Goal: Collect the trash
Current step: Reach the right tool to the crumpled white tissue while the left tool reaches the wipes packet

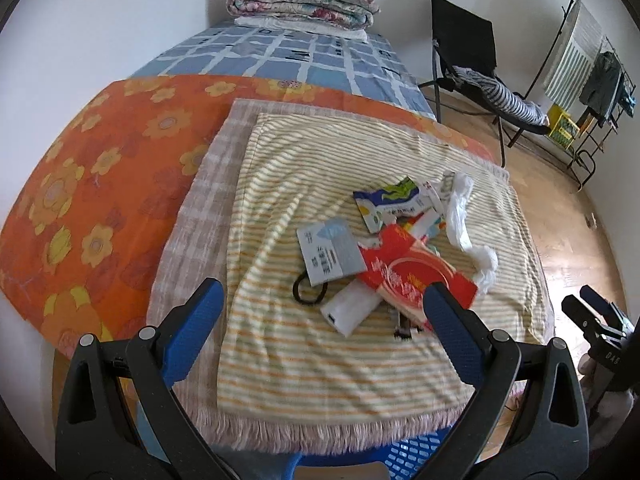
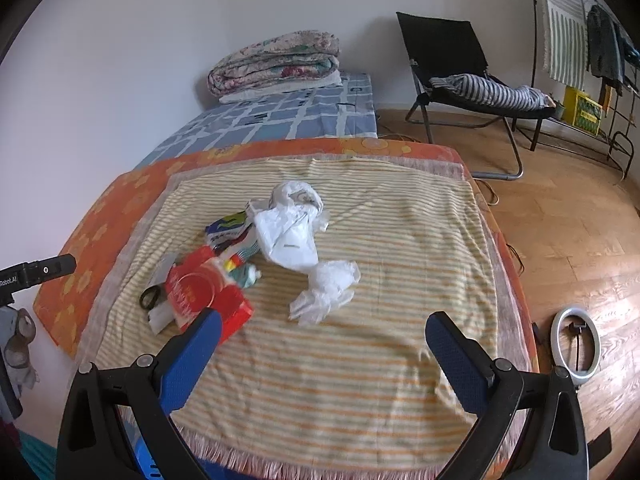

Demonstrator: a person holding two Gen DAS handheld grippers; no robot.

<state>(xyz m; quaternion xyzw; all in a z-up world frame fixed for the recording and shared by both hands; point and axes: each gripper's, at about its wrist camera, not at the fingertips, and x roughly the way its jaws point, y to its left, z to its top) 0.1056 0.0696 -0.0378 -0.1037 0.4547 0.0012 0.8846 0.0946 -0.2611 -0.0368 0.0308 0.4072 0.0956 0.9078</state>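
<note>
Right now both grippers, left gripper [image 1: 322, 300] and right gripper [image 2: 323, 330], hover with jaws apart, holding nothing, over the yellow striped towel [image 2: 380, 340] on the bed, where a red cardboard box [image 2: 208, 294], crumpled white plastic bag [image 2: 298, 232] and wrappers lie heaped.

Home bedroom, by what I see. Bed with blue-and-white checked sheet [image 2: 304, 116] at my 12 o'clock, folded floral quilt [image 2: 276, 62] against white wall. Black folding chair [image 2: 444, 46] with striped clothes at 1 o'clock. Metal drying rack with hung laundry [image 2: 600, 52] at 2 o'clock. Wooden parquet floor [image 2: 568, 220].
</note>
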